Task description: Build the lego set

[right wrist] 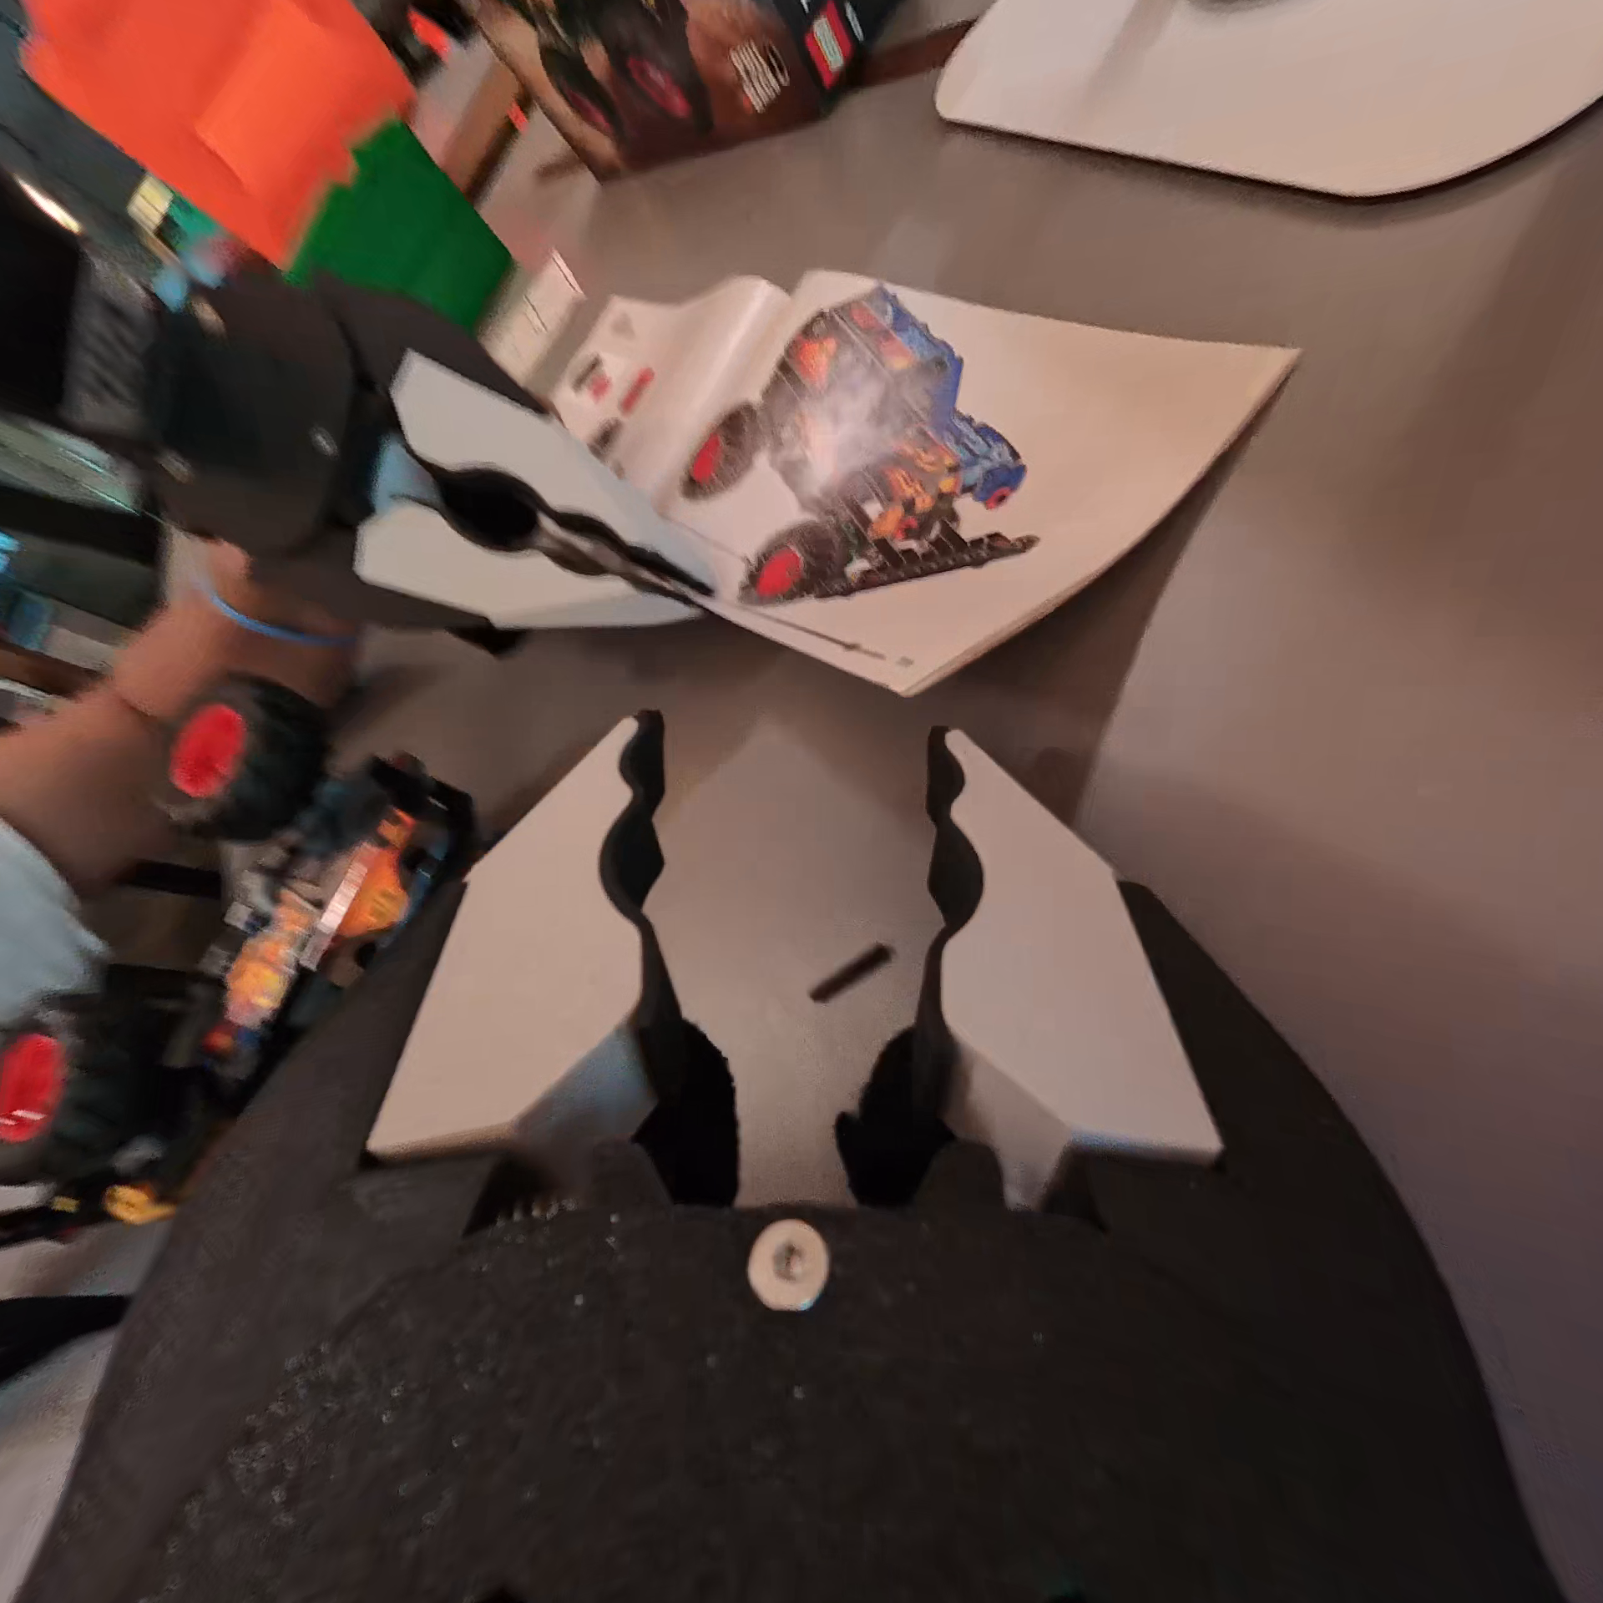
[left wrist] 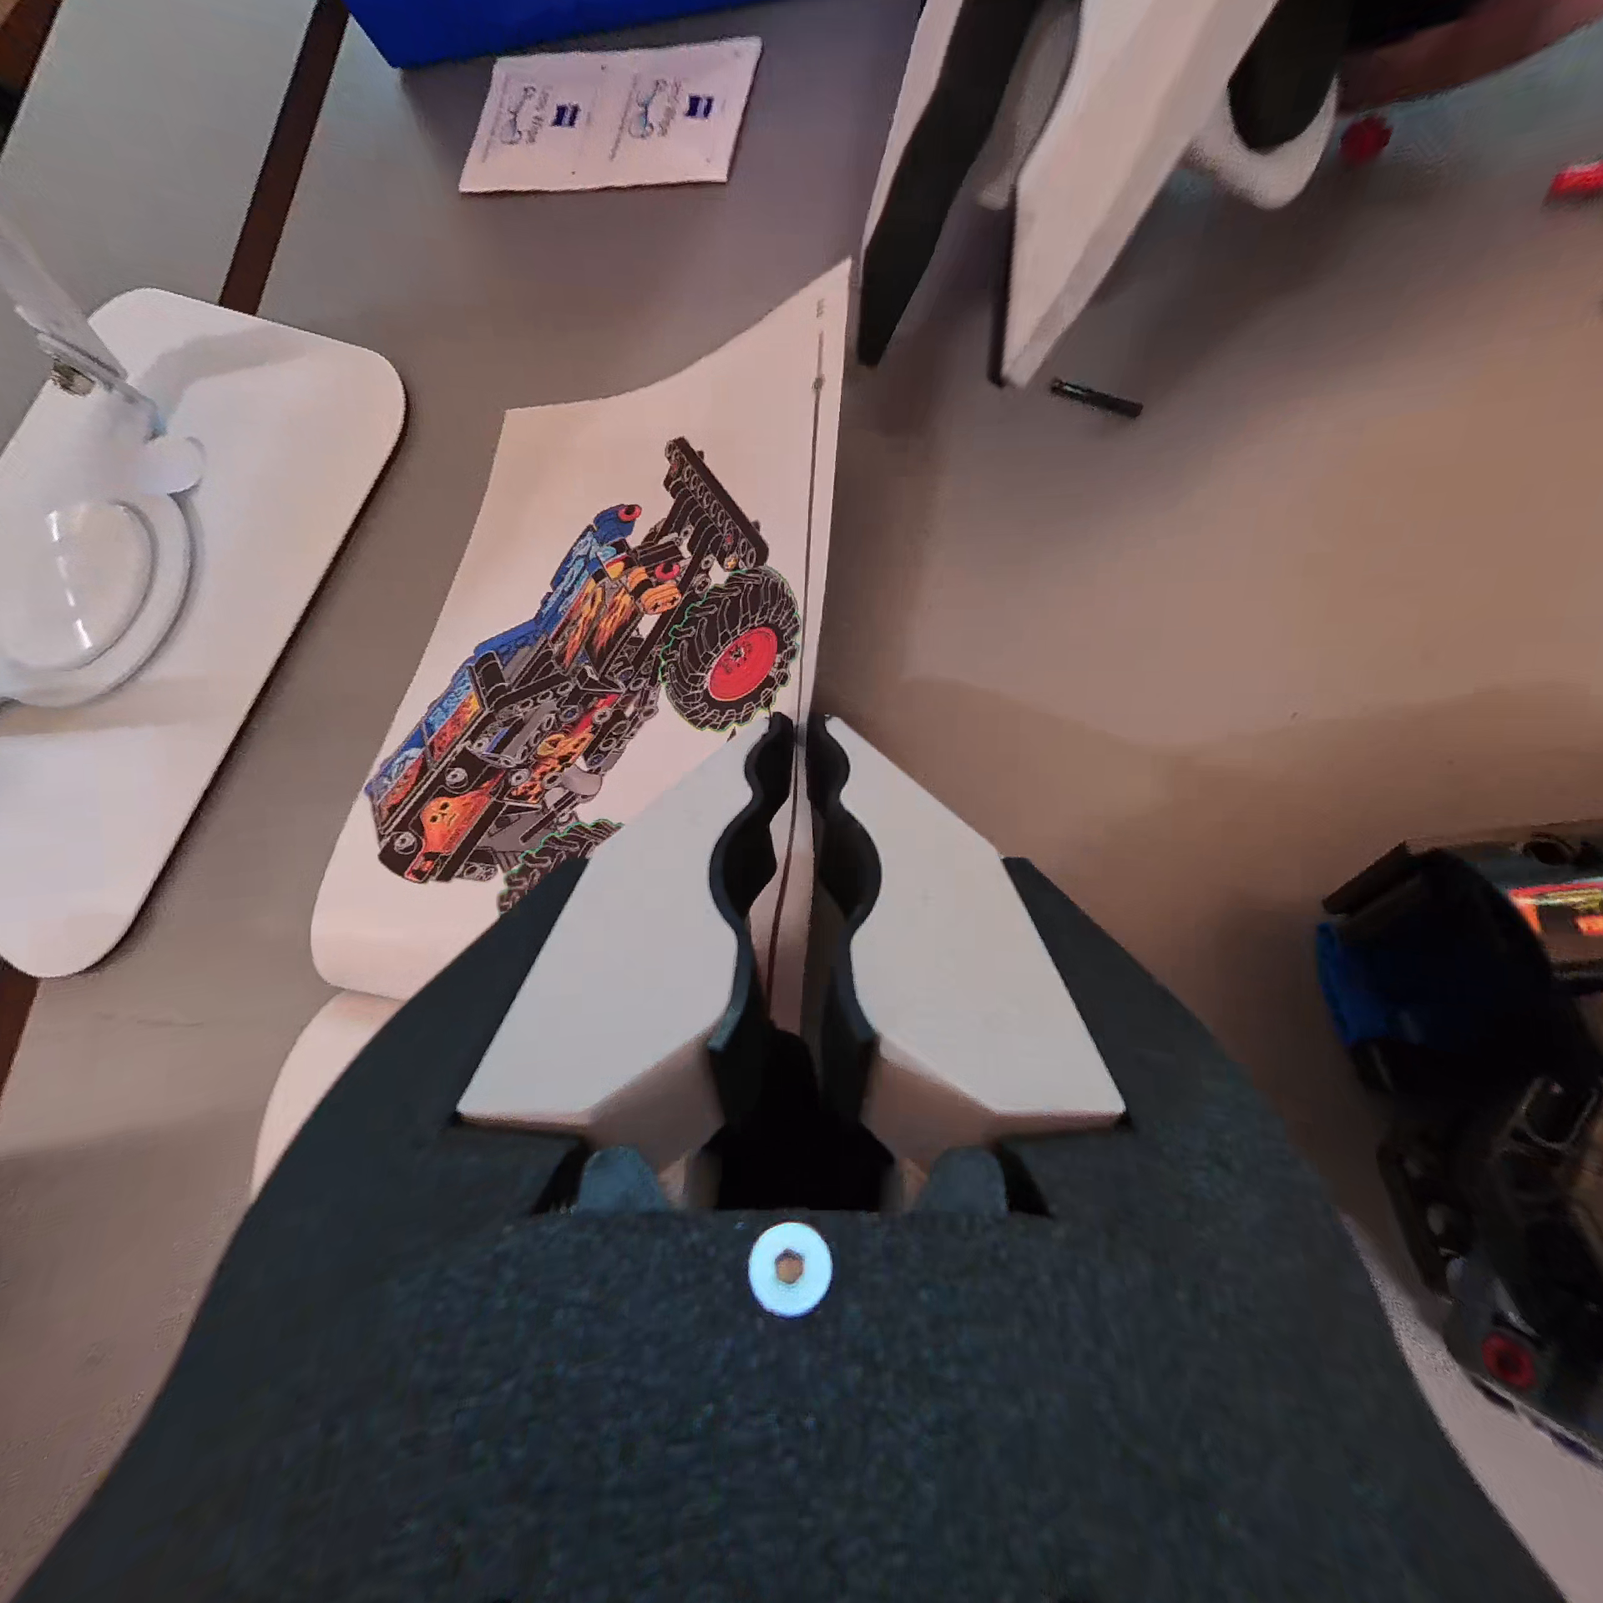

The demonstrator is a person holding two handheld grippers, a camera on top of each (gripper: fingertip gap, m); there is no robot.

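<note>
My left gripper is shut on the edge of a page of the instruction booklet, which shows a printed blue and orange monster truck. The right wrist view shows that gripper lifting the page off the open booklet. My right gripper is open and empty, low over the grey table, with a small black axle lying on the table between its fingers. The left wrist view shows the right gripper beside that axle. The part-built truck with red-hubbed wheels stands nearby.
A white tray with a magnifier lamp lies left of the booklet. Two wipe packets and a blue bin sit at the back. The set's box, another white tray and a person's forearm also show. Spacing between my two grippers at the tips: around 8 cm.
</note>
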